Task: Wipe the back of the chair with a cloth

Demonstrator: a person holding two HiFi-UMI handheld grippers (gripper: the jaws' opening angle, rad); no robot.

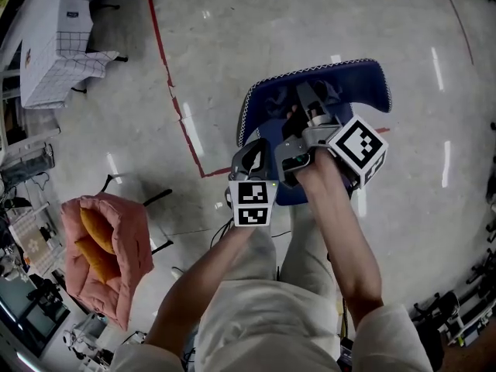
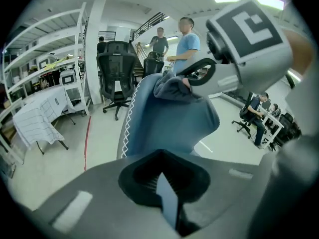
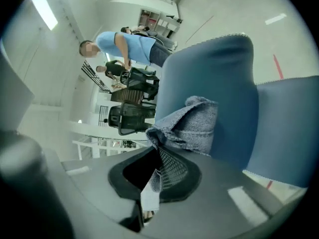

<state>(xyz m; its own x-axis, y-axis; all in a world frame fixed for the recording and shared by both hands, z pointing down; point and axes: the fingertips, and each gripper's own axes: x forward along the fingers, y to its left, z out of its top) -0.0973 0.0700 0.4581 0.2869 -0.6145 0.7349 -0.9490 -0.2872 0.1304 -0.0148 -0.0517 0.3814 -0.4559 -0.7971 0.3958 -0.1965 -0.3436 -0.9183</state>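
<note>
Grey floor [image 1: 271,22], red tape [image 1: 167,68] beside chair [image 1: 364,80]. We held cloth [image 3: 194,123] on chair-back top, right claw [image 3: 154,176] clamped on it; left claw [image 2: 164,188] closed, empty, beside chair. Wiping step was prob. on; next needed: sweep cloth down w/ firm pressure.

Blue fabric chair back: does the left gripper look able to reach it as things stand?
Probably yes. The left gripper, jaws together and empty, faces the blue fabric chair back with nothing between them; the right gripper holds the grey-blue cloth near the top edge, off that path.

The head view looks steeply down; both gripper views closely face the blue chair [image 2: 169,123], sharing it.
</note>
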